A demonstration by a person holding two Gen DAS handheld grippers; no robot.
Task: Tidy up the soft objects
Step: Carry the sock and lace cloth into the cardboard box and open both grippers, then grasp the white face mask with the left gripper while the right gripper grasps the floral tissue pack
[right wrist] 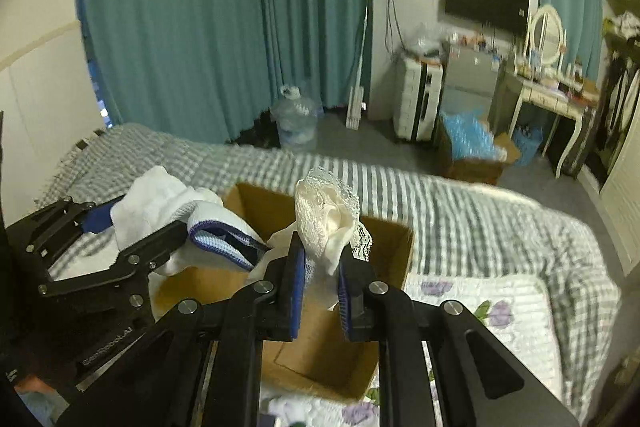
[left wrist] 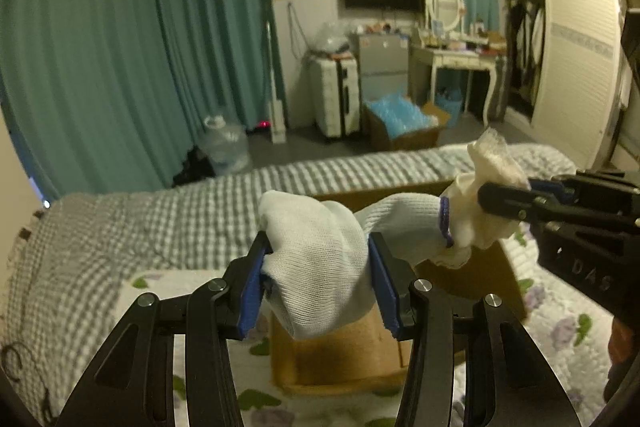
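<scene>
My left gripper [left wrist: 318, 259] is shut on a white knit sock [left wrist: 320, 267] with a blue-striped cuff [left wrist: 445, 223]. My right gripper [right wrist: 320, 267] is shut on a cream lace-trimmed sock [right wrist: 332, 223], whose end is tucked at the white sock's cuff. Both hold the bundle above an open cardboard box [right wrist: 392, 239] on the bed. In the left wrist view the right gripper [left wrist: 504, 203] comes in from the right, clamped on the cream sock [left wrist: 492, 167]. In the right wrist view the left gripper [right wrist: 120, 231] is at the left with the white sock [right wrist: 160, 195].
The box [left wrist: 332, 359] sits on a floral quilt [right wrist: 500, 311] over a grey checked bedspread [left wrist: 120, 227]. More white fabric [right wrist: 292, 409] lies on the quilt in front of the box. Beyond the bed are teal curtains, a water jug [left wrist: 224, 143], a suitcase and a dressing table.
</scene>
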